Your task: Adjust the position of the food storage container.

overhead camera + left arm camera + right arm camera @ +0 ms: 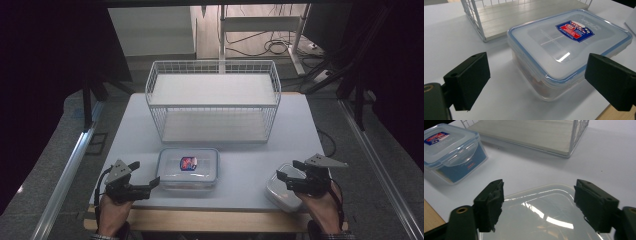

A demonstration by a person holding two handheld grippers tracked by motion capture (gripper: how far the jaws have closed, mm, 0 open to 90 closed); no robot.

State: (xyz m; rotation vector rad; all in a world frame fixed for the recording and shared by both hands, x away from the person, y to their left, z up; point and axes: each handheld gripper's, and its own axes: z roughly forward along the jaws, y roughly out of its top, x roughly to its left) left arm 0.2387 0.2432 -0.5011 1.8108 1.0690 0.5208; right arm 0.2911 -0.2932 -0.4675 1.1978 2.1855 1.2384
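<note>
A white table (135, 130) with a pale wooden strip along its near edge carries three things. At the back stands a white wire rack (213, 100) with two pale shelf boards, one above the other. Just in front of it, near the middle, rests a clear lidded food container (188, 167) (blue seal around the lid, a red and blue label on top). At the near right corner sits a smaller clear plastic container (282, 189), well apart from the first.
</note>
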